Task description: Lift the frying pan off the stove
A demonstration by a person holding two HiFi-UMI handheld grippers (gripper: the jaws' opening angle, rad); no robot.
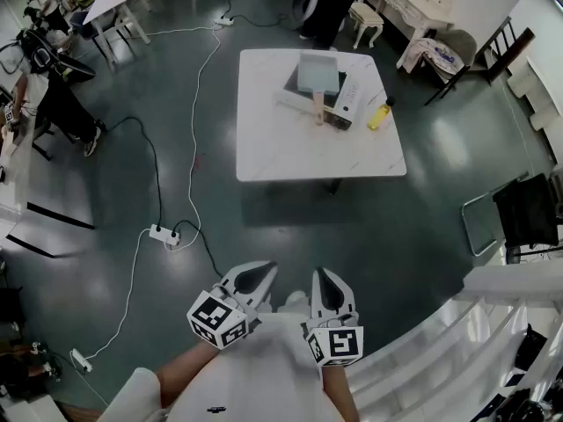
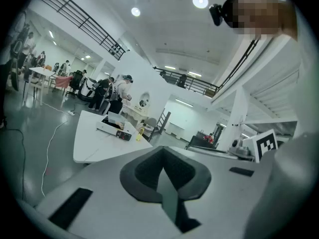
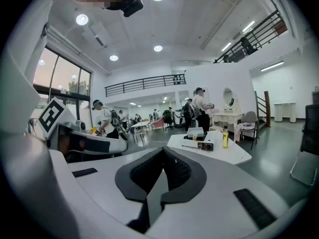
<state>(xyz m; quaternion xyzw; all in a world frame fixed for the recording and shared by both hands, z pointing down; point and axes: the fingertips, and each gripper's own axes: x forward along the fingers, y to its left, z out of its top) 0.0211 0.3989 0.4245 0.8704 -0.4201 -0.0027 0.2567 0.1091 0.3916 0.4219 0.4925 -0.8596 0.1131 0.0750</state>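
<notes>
Frying pan [image 1: 317,75] on stove [image 1: 293,84], nr table [image 1: 281,156] edge

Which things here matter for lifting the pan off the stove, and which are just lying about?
Job: pale square frying pan with wooden handle; white-and-black stove under it; white square table; left hand-held gripper and right hand-held gripper, both shut and empty.
Lying about: yellow bottle on the table; white power strip on the floor; black folding chair.
</notes>
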